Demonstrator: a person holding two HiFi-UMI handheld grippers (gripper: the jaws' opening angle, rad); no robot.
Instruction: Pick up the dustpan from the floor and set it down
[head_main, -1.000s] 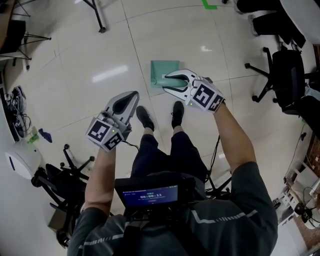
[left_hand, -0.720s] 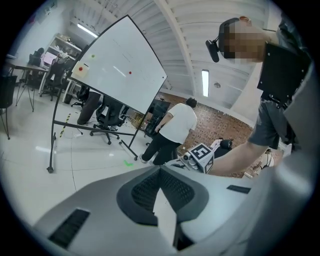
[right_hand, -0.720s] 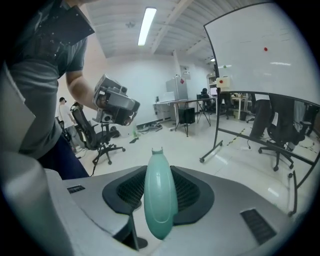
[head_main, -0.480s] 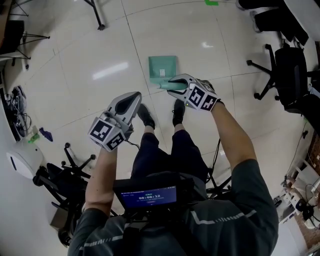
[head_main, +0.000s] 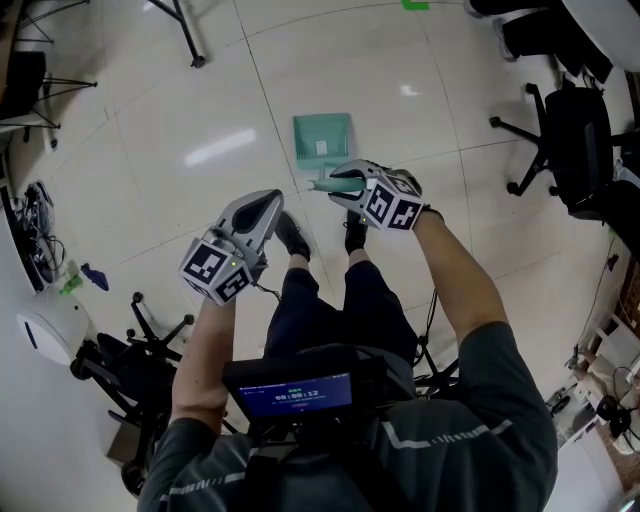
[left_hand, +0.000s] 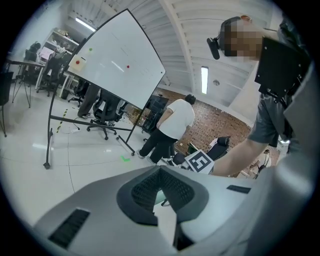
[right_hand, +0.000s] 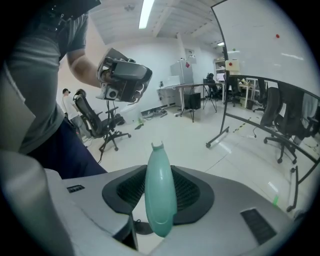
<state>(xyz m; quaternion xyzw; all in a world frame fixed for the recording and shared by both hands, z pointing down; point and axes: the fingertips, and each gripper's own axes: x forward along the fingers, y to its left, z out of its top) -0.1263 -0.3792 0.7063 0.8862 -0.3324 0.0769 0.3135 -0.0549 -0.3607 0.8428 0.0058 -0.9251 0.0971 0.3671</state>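
Observation:
A pale green dustpan lies out on the tiled floor ahead of the person's shoes. I cannot tell whether it rests on the tiles or hangs just above them. Its green handle stands between the pads of my right gripper, which is shut on it. The pan itself is hidden in the right gripper view. My left gripper hovers to the left over the person's left shoe, shut and holding nothing. In the left gripper view the left gripper shows its tips meeting.
Office chairs stand at the right and another chair at the lower left. The person's shoes are just below the grippers. A wheeled whiteboard and a standing person are farther off.
My right gripper has sunk and tilted further down with the dustpan handle in it, and the pan has shifted slightly left. The left gripper has dropped a little.

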